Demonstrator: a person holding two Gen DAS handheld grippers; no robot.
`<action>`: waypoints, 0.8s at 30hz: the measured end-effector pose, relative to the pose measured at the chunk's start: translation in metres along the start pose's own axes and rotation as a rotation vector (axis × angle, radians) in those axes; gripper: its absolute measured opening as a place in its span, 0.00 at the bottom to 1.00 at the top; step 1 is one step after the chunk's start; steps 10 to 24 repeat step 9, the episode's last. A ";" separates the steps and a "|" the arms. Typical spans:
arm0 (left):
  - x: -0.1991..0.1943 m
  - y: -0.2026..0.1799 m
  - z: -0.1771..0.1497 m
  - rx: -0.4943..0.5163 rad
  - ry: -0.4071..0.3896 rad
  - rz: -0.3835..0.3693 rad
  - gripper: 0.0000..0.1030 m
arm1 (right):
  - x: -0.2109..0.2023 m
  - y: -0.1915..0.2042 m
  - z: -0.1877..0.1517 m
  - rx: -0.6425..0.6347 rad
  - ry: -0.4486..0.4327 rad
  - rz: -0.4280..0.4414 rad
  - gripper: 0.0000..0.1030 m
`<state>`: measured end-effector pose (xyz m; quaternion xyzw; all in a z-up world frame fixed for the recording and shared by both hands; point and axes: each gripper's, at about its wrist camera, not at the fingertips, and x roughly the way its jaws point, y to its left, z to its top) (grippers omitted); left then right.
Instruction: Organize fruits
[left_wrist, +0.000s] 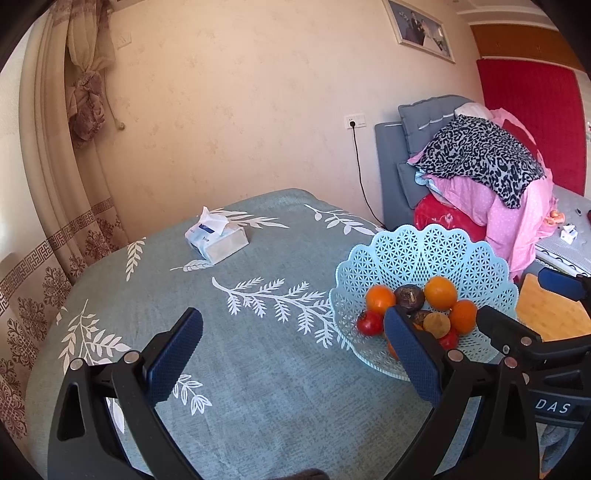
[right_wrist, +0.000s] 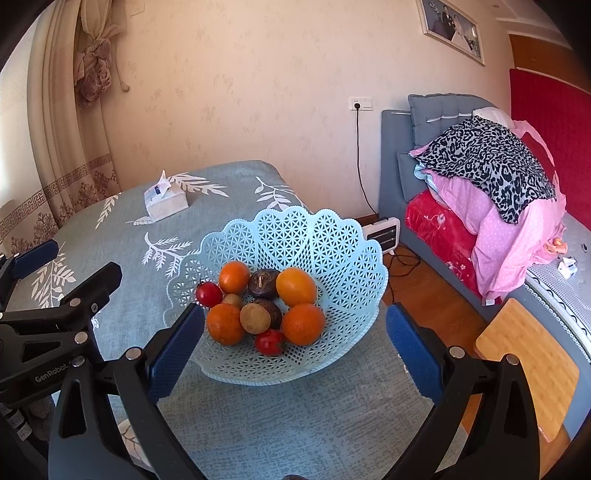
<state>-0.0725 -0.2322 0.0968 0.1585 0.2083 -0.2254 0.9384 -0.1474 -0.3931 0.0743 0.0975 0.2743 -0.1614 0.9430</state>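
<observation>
A light blue lattice fruit basket (right_wrist: 325, 240) stands on the table near its right edge; it also shows in the left wrist view (left_wrist: 417, 251). It holds several oranges (right_wrist: 303, 324), two red tomatoes (right_wrist: 271, 342), dark round fruits (right_wrist: 263, 283) and small brown fruits (right_wrist: 255, 318). My right gripper (right_wrist: 295, 343) is open and empty, just in front of the basket, its fingers either side of the near rim. My left gripper (left_wrist: 295, 350) is open and empty over the tablecloth, left of the basket.
A tissue pack (left_wrist: 216, 242) lies toward the table's far side on the teal leaf-print cloth (left_wrist: 240, 369). A wooden stool (right_wrist: 528, 365) stands right of the table. A bed piled with bedding (right_wrist: 491, 199) and a small heater (right_wrist: 380, 234) are beyond.
</observation>
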 end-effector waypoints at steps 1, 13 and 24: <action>0.001 0.001 -0.001 -0.001 0.007 -0.001 0.95 | 0.001 0.000 0.000 0.001 0.003 0.001 0.97; 0.016 0.032 -0.023 -0.085 0.139 0.007 0.95 | 0.002 0.009 -0.003 0.000 0.021 0.031 0.97; 0.016 0.032 -0.023 -0.085 0.139 0.007 0.95 | 0.002 0.009 -0.003 0.000 0.021 0.031 0.97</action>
